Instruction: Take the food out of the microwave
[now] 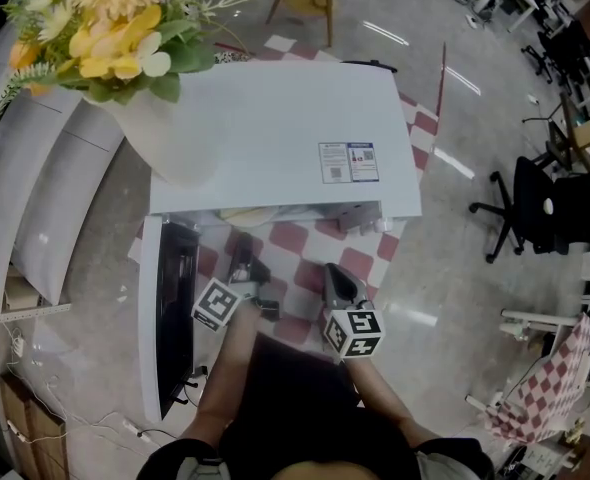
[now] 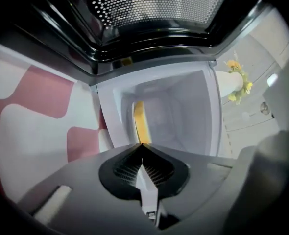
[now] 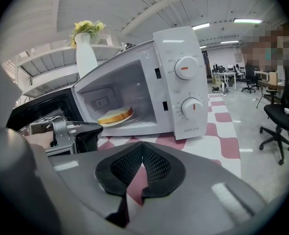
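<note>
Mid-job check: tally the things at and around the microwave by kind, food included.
Microwave: 1
Knobs: 2
Bread slice: 1
Plate: 1
Flower vase: 1
Total: 6

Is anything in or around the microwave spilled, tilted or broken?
Nothing stands out. The microwave stands level with its door swung open, and the bread lies flat on its plate inside; no spill shows.
</note>
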A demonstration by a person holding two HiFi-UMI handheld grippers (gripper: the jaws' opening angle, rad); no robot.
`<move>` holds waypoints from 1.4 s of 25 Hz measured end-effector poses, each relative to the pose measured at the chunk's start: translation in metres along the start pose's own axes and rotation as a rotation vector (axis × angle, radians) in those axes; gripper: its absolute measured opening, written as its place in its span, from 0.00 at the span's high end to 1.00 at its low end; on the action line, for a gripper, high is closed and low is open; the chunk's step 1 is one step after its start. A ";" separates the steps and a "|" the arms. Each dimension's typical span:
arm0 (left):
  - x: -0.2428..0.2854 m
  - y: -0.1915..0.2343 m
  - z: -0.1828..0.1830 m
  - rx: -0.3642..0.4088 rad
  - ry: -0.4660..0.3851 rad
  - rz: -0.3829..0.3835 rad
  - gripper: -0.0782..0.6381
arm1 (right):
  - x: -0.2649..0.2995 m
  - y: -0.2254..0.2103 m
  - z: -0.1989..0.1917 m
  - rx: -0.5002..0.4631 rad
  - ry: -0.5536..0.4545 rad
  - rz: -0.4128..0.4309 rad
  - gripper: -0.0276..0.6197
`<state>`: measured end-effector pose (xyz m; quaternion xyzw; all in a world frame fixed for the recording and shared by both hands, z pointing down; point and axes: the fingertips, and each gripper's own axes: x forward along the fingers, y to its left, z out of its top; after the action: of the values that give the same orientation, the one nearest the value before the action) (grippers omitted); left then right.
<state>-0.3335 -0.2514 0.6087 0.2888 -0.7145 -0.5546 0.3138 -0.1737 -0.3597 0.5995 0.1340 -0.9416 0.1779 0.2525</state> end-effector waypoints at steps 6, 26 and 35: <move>0.009 -0.002 0.002 -0.114 -0.010 -0.038 0.72 | 0.005 0.001 0.000 -0.002 0.008 0.012 0.96; 0.024 0.016 0.014 -0.170 -0.026 0.020 0.81 | 0.019 -0.008 -0.002 0.018 0.033 0.004 0.96; 0.026 0.009 0.015 -0.205 -0.033 -0.005 0.88 | 0.021 -0.007 -0.004 0.014 0.038 0.002 0.96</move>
<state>-0.3626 -0.2600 0.6176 0.2475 -0.6584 -0.6304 0.3285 -0.1870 -0.3682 0.6153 0.1316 -0.9355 0.1873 0.2691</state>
